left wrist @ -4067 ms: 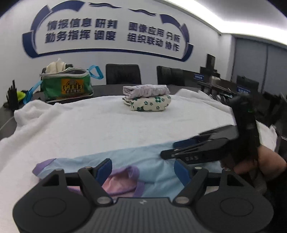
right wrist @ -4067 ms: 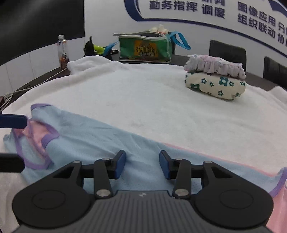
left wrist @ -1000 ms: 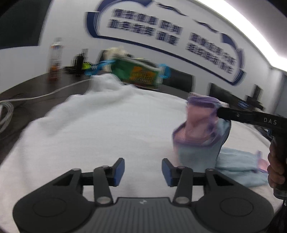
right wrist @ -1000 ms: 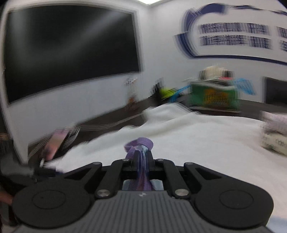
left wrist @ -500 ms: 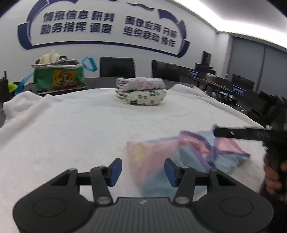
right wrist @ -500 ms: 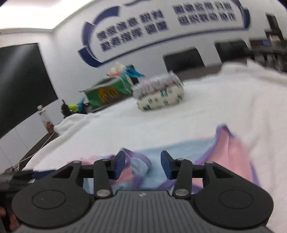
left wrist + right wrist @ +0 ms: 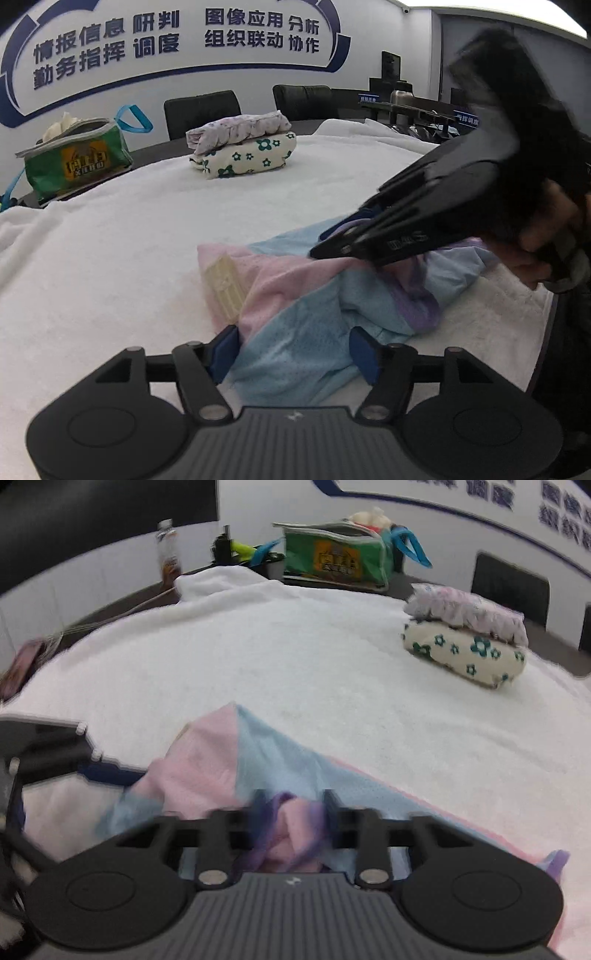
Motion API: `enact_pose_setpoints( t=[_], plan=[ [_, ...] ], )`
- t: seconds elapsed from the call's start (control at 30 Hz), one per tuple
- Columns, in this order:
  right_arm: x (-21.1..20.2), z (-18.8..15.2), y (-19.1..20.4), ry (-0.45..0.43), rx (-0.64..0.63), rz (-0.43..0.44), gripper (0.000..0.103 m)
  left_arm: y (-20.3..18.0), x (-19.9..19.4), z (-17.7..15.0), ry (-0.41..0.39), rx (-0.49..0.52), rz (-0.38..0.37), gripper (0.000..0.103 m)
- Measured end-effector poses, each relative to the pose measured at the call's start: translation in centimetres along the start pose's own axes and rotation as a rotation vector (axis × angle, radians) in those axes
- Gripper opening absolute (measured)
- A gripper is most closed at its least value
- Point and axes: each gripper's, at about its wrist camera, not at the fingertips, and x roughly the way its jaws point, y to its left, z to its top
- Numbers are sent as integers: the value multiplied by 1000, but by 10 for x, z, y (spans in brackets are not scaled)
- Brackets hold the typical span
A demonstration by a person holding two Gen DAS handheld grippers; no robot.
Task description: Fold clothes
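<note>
The left gripper [image 7: 293, 349] has its blue pads apart, and its jaws have just been opening wider; the near edge of the garment [image 7: 295, 314] lies between them, but the pads do not press on it. The right gripper [image 7: 291, 819] has just been closing, and its jaws now pinch a bunched fold of purple and pink cloth of the same garment. A hand [image 7: 546, 251] holds this gripper from the right side. The garment, light blue and pink with purple trim and a cream label, lies crumpled near the front edge of the white towel [image 7: 110, 251] that covers the table. Toward the far edge rests a stack of folded clothes [image 7: 243, 147]. Past the far left corner stands a green bag [image 7: 74, 158].
</note>
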Motion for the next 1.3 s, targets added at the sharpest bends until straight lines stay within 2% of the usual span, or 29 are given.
enact_pose_setpoints(
  t=[0.03,0.13,0.2,0.27,0.33,0.37,0.4,0.43,0.47,0.5,0.57,0.6,0.67,0.7,0.77,0.8,0.83,0.87,0.97,1.0,1.1,1.17,1.2,1.23,1.3],
  plan=[
    [-6,-1,2,-29,-3,-7,11,1,0,1,1,-4,-4,64],
    [-28,-5,3,-201,-24,-39,10,0,-1,6,-12,-1,-32,65],
    [-26,-1,4,-244,-35,-107,10,-4,4,9,-7,16,-39,66],
    [-15,1,1,-234,-27,-137,11,-9,9,9,5,46,-35,71],
    [0,1,-6,-127,7,-143,18,-10,5,9,16,68,-37,69],
    [0,-1,-8,-97,21,-147,20,-3,-4,9,16,58,-64,69],
    [-8,-7,-9,-113,33,-151,29,9,-14,13,14,45,-90,69],
    [-18,-13,-10,-139,50,-153,42,22,-24,18,11,34,-100,69],
    [-31,-19,-11,-177,74,-152,48,35,-33,23,8,22,-110,69],
    [-44,-25,-13,-209,106,-146,49,47,-39,31,9,25,-104,69],
    [-60,-35,-16,-237,189,-85,49,67,-38,56,24,62,-87,59],
    [-67,-40,-17,-247,230,-49,49,73,-28,68,42,86,-124,58],
    [-62,-47,-11,-231,255,-21,49,82,3,84,87,105,-251,56],
    [-56,-49,-7,-215,256,-17,48,83,21,87,106,105,-310,47],
    [-45,-55,0,-181,259,-13,30,84,51,89,135,114,-358,41],
    [-42,-60,2,-160,259,-21,3,84,62,88,147,116,-367,32],
    [-38,-64,3,-138,260,-28,2,85,69,86,160,110,-366,25],
    [-39,-69,3,-129,268,-39,2,85,74,84,176,103,-356,22],
    [-57,-85,-9,-139,343,-89,2,89,75,78,144,42,-314,19],
    [-60,-90,-12,-135,365,-82,2,88,74,77,131,29,-296,17],
    [-66,-97,-12,-121,372,-47,8,85,74,76,111,-5,-238,13],
    [-76,-89,-17,-174,398,-34,20,87,69,78,107,19,-279,15],
    [-79,-85,-21,-210,416,-23,37,87,67,78,103,43,-295,16],
    [-79,-81,-28,-248,438,-11,46,88,68,78,106,63,-304,17],
    [-70,-66,-46,-275,495,17,46,89,73,78,124,79,-310,17]
  ],
)
